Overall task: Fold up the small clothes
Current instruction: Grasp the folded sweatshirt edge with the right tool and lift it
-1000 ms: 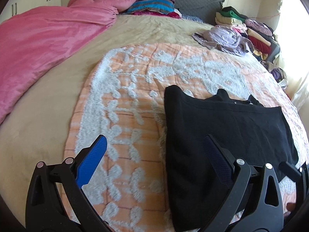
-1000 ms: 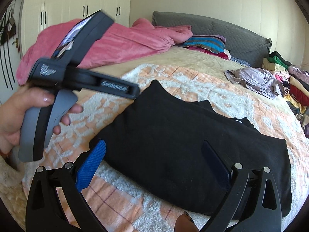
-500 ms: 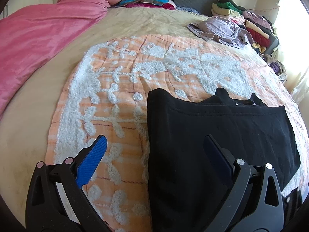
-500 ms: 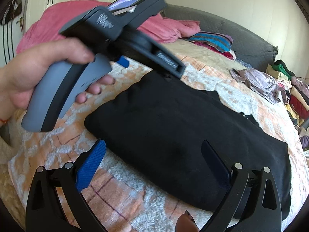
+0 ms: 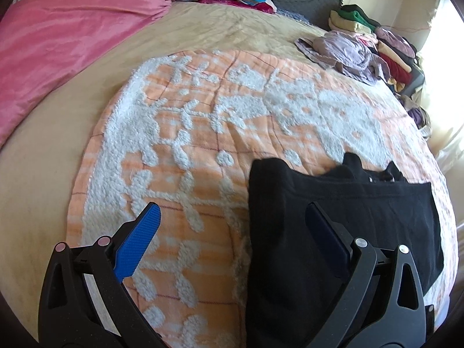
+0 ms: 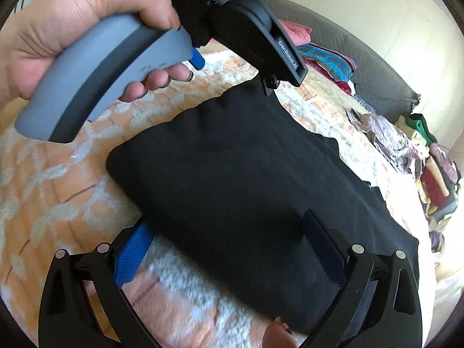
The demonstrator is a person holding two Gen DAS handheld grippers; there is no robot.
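Two grippers are hovering wide open over a folded black knit garment (image 5: pixel 333 232) that is lying flat on an orange-and-white tufted blanket (image 5: pixel 188 150) spread across the beige bed (image 5: pixel 43 174). The left gripper (image 5: pixel 232 226) is straddling the garment's left edge, one finger over blanket, one over cloth. The right gripper (image 6: pixel 229 232) is spanning the garment's near side, holding nothing. A hand (image 6: pixel 72 29) is gripping the left tool's grey handle (image 6: pixel 101 78) in the right wrist view.

Right gripper (image 6: pixel 229 232) hangs wide open over the folded black garment (image 6: pixel 246 179) on the orange blanket (image 6: pixel 52 179), a hand (image 6: pixel 66 26) gripping the left gripper's handle (image 6: pixel 110 66) above.
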